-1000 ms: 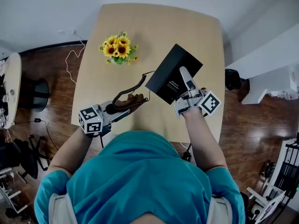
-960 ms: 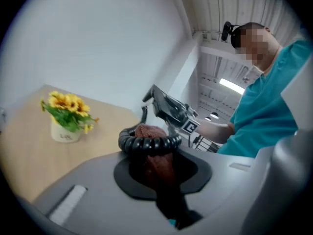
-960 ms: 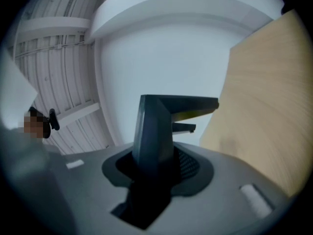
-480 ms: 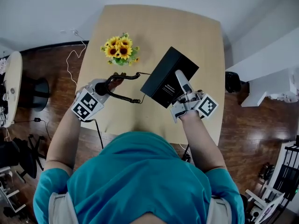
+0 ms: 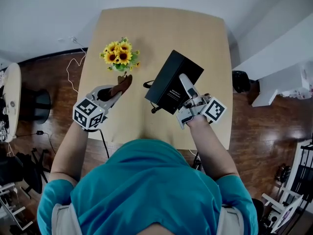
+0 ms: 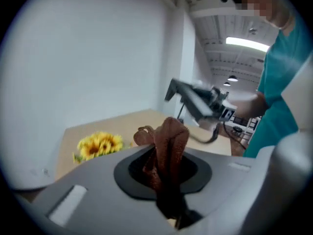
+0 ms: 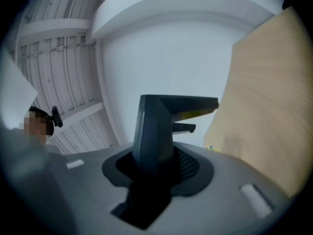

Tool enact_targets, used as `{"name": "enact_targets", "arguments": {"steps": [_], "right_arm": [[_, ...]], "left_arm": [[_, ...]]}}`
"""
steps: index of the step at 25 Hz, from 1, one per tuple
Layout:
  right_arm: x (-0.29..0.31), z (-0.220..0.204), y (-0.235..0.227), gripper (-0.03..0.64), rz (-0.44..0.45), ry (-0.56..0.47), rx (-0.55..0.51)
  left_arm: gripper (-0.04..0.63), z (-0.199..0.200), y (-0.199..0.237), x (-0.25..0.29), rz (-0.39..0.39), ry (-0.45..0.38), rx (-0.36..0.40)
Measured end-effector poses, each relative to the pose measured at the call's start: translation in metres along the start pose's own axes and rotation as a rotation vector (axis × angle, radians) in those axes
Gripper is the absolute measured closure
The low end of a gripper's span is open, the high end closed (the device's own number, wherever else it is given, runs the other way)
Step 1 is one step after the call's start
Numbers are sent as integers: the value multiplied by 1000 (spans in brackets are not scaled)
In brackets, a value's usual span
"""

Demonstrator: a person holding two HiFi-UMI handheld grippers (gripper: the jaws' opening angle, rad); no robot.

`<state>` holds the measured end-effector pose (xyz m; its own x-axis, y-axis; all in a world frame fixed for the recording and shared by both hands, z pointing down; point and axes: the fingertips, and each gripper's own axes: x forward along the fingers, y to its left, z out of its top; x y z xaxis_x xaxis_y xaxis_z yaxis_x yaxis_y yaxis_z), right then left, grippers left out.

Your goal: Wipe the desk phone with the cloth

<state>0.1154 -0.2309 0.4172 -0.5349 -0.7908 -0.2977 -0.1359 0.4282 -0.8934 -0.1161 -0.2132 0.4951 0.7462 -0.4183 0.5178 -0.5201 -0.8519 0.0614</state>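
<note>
Your left gripper (image 5: pixel 113 93), clamped on the brown cloth (image 5: pixel 122 84), has moved up beside the sunflowers (image 5: pixel 119 55). Your right gripper (image 5: pixel 188 89) keeps the desk phone (image 5: pixel 171 80) pinched, tilted above the table (image 5: pixel 156 28). The phone's cord (image 5: pixel 147 84), stretched leftward before, now seems tucked against it.

No legible text anywhere. The white print on the desk phone's (image 5: pixel 172 77) black underside is too small to read. Cubes (image 5: pixel 89 114) on the left gripper (image 5: pixel 119 86) and right gripper (image 5: pixel 186 82) carry only black-and-white square markers, no characters.
</note>
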Motion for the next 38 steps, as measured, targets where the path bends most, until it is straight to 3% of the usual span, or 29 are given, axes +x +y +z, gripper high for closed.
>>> {"name": "enact_targets", "arguments": {"steps": [3, 5, 7, 11, 13, 19, 23, 28, 32, 35, 38], "right_arm": [[2, -9, -4, 459, -20, 25, -9], [4, -18, -5, 459, -29, 44, -8], [6, -26, -3, 459, -25, 59, -1], [12, -38, 3, 459, -5, 94, -6], [12, -40, 4, 459, -5, 108, -5], [3, -40, -8, 459, -44, 111, -12], [-2, -41, -16, 457, -63, 122, -16], [-2, -32, -23, 459, -54, 113, -21], [-2, -32, -47, 459, -103, 165, -66], [-3, -46, -75, 459, -137, 219, -54], [-5, -67, -105, 458, -163, 279, -24]], "left_arm": [[528, 104, -59, 1, -115, -134, 298], [528, 131, -101, 15, -175, -100, 526], [528, 125, -130, 34, -206, -20, 696], [528, 104, -164, 57, -236, 73, 913], [528, 100, -171, 63, -217, 103, 954], [527, 60, -196, 69, -292, 129, 891], [527, 25, -208, 59, -386, 155, 769], [528, -1, -222, 36, -486, 211, 682], [528, -28, -218, 18, -522, 191, 480], [528, -38, -204, 4, -494, 168, 312], [528, -49, -192, -7, -452, 170, 231]]}}
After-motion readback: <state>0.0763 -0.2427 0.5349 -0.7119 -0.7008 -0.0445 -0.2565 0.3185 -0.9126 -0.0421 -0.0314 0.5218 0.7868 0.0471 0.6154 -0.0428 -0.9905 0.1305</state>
